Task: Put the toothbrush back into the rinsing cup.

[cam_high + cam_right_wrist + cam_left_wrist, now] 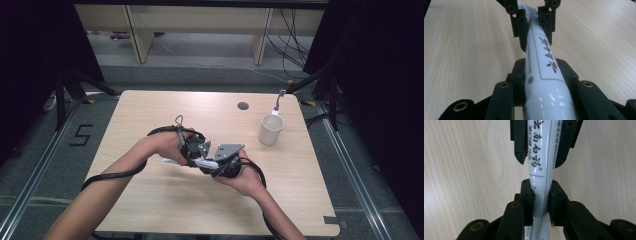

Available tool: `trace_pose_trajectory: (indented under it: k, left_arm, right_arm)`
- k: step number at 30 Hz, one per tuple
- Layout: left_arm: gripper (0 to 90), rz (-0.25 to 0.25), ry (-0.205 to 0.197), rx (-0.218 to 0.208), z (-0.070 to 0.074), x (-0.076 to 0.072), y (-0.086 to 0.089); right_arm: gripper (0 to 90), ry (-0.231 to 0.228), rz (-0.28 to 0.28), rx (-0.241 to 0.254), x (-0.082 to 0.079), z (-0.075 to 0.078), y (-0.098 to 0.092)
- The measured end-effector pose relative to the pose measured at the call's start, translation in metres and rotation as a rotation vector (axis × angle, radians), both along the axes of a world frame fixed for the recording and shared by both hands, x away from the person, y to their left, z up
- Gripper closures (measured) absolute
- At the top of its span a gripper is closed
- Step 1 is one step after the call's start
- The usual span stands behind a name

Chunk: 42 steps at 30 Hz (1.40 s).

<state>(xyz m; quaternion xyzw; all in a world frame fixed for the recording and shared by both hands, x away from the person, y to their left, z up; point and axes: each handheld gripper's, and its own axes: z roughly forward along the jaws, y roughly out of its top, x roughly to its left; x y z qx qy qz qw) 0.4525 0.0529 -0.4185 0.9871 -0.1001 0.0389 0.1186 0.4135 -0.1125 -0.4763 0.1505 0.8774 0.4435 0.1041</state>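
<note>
The table (150, 200) is a pale wood top that takes up the middle of the high view, with a small round hole (243, 106) near its far edge. A person's forearms come in from the near side and meet over the table's centre, a little toward the near edge.

The cup (270, 129) stands upright on the far right part of the table, well apart from the hands. Just beyond it, at the far right edge, lies a small white and purple thing (278, 102), too small to tell what it is.

The left gripper (196, 149) and the right gripper (223, 161) face each other jaw to jaw, close together, with black cables looping off toward the near edge.

The tube (202, 163) is white with dark printed characters and is held in the air above the table centre, bridging the two grippers. In the left gripper view the left gripper (541, 202) is clenched on the narrow part of the tube (541, 157), its pads pressing both sides, while the other gripper's jaws stand at the tube's sides farther up. In the right gripper view the right gripper (544, 75) grasps the thick, rounded end of the tube (544, 82), pads against its sides, and the left gripper's jaws clamp the far end.
</note>
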Motion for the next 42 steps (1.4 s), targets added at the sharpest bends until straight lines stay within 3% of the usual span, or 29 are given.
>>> trace_pose_trajectory:
  k: [4, 7, 18, 19, 21, 22, 25, 26, 30, 33, 36, 38, 39, 40, 41, 42]
  left_arm:
    - [76.0, 0.001, 0.006, -0.004, 0.000, 0.000, 0.000]
    - [76.0, -0.003, 0.002, -0.001, 0.000, 0.000, -0.001]
    - [75.8, -0.010, 0.000, 0.013, 0.000, 0.000, -0.002]
    - [75.6, -0.027, -0.011, 0.031, 0.001, 0.000, -0.002]
    - [75.5, -0.011, -0.002, 0.012, 0.000, -0.001, -0.003]
    - [75.3, -0.032, -0.013, 0.031, 0.001, 0.000, -0.003]
    - [74.6, -0.030, -0.005, 0.022, 0.000, -0.002, -0.004]
    - [74.4, -0.028, -0.004, 0.015, 0.000, -0.002, -0.004]
    - [73.7, -0.037, -0.002, 0.016, 0.002, -0.004, -0.004]
    - [73.1, -0.056, -0.020, 0.024, 0.004, -0.004, -0.003]
    - [72.2, -0.034, -0.018, -0.009, 0.004, -0.006, -0.002]
    - [64.5, -0.032, -0.037, -0.010, 0.006, -0.006, -0.001]
    - [60.1, -0.002, -0.056, -0.059, 0.007, -0.009, 0.002]
    - [58.3, -0.011, -0.083, -0.055, 0.010, -0.008, 0.004]
    - [55.4, 0.019, -0.090, -0.100, 0.011, -0.010, 0.007]
    - [52.9, 0.019, -0.090, -0.100, 0.011, -0.010, 0.007]
  right_arm:
    - [62.3, 0.029, 0.002, 0.025, 0.000, 0.002, -0.001]
    - [64.2, 0.009, 0.001, 0.010, 0.001, 0.002, -0.001]
    - [66.6, 0.022, 0.007, 0.010, -0.001, 0.001, 0.000]
    - [67.5, 0.025, 0.009, 0.010, -0.001, 0.001, 0.000]
    - [67.9, 0.028, 0.010, 0.009, -0.002, 0.001, 0.000]
    - [68.6, 0.023, 0.006, 0.011, -0.002, 0.001, 0.000]
    - [70.4, 0.010, 0.012, 0.007, -0.003, 0.002, -0.001]
    - [70.8, 0.029, 0.003, 0.013, -0.004, 0.002, -0.001]
    - [71.6, 0.026, 0.004, 0.024, -0.006, 0.002, -0.001]
    - [71.7, 0.029, 0.002, 0.022, -0.008, 0.004, -0.001]
    - [71.8, 0.029, -0.008, 0.024, -0.008, 0.005, -0.003]
    - [71.8, 0.029, -0.013, 0.019, -0.008, 0.006, -0.004]
    - [71.8, 0.030, -0.019, 0.005, -0.008, 0.007, -0.007]
    - [71.8, 0.024, -0.032, 0.010, -0.007, 0.006, -0.008]
    - [71.8, 0.024, -0.039, 0.010, -0.007, 0.005, -0.011]
    - [71.8, 0.024, -0.039, 0.010, -0.007, 0.005, -0.011]
